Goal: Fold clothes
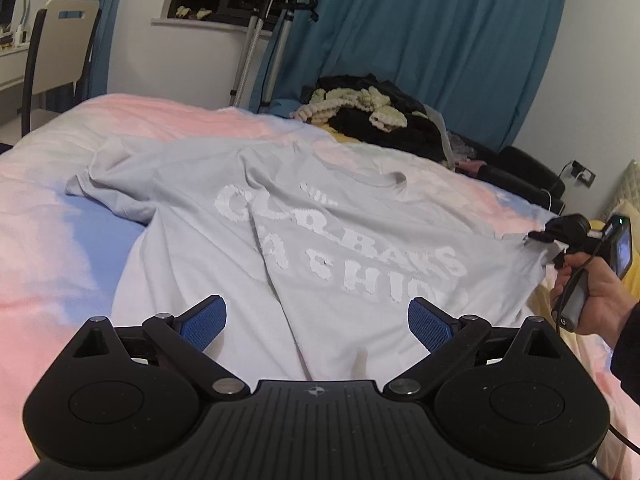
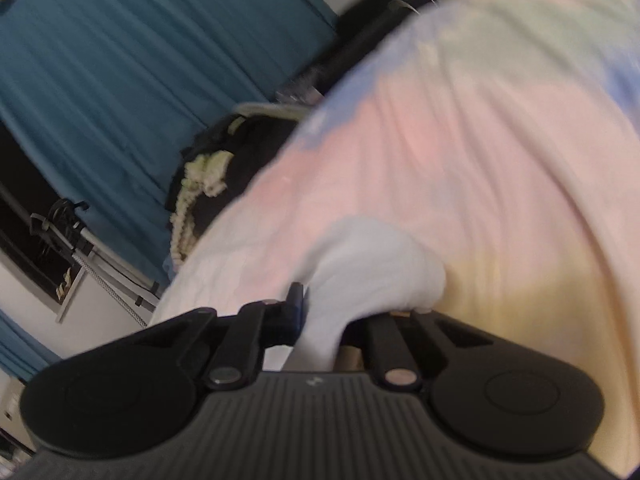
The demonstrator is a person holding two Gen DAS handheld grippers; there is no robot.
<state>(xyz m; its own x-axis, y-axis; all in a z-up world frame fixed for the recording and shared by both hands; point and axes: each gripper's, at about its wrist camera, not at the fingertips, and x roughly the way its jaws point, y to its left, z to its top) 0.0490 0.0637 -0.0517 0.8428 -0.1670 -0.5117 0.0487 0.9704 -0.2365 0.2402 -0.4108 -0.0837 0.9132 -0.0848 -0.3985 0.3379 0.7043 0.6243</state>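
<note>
A pale grey T-shirt with white lettering lies spread over the bed, a sleeve bunched at its left. My left gripper hovers open just above the shirt's near part, with its blue pads wide apart and nothing between them. At the shirt's right edge a hand holds my right gripper, which pinches the cloth there. In the right wrist view that gripper is shut on a bunch of the grey shirt fabric; one finger is hidden behind the cloth.
The bed cover is pastel pink, blue and yellow. A heap of black clothes with cream knit trim sits at the bed's far side. Teal curtains, a stand with poles and a chair lie beyond.
</note>
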